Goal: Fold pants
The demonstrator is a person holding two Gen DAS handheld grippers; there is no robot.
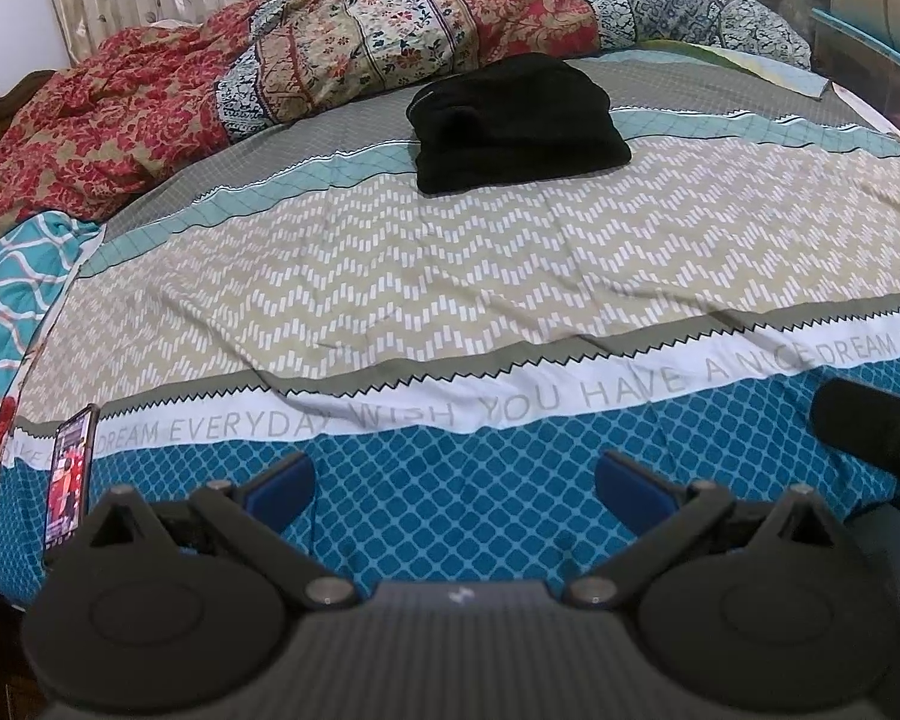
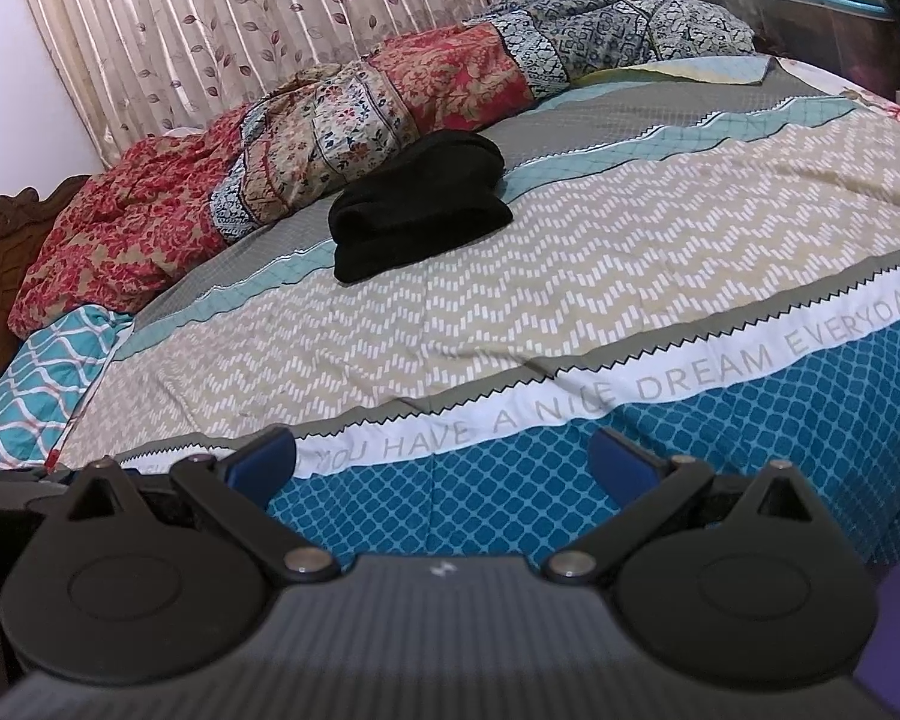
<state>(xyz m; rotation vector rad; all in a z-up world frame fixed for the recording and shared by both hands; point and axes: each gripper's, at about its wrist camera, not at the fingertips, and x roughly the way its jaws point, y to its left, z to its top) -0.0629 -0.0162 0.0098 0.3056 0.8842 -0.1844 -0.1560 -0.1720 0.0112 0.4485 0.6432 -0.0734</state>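
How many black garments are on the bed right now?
1: a folded black fabric bundle of pants lying mid-bed beside the crumpled red floral quilt. More could hide under the quilt.

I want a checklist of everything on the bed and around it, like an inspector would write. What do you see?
Surface: bed sheet with zigzag, grey and blue diamond bands and printed words, lightly wrinkled.
Job's things: black pants, a folded bundle lying far from both grippers.
Clutter: crumpled quilt along the far side; teal pillow at the left; phone with its screen lit, at the near left edge.
Grippers: left gripper and right gripper both open, holding nothing, over the blue band.
Cables: nothing seen.
Surroundings: leaf-print curtain behind the bed; carved wooden headboard at the left; plastic storage bins at the right.
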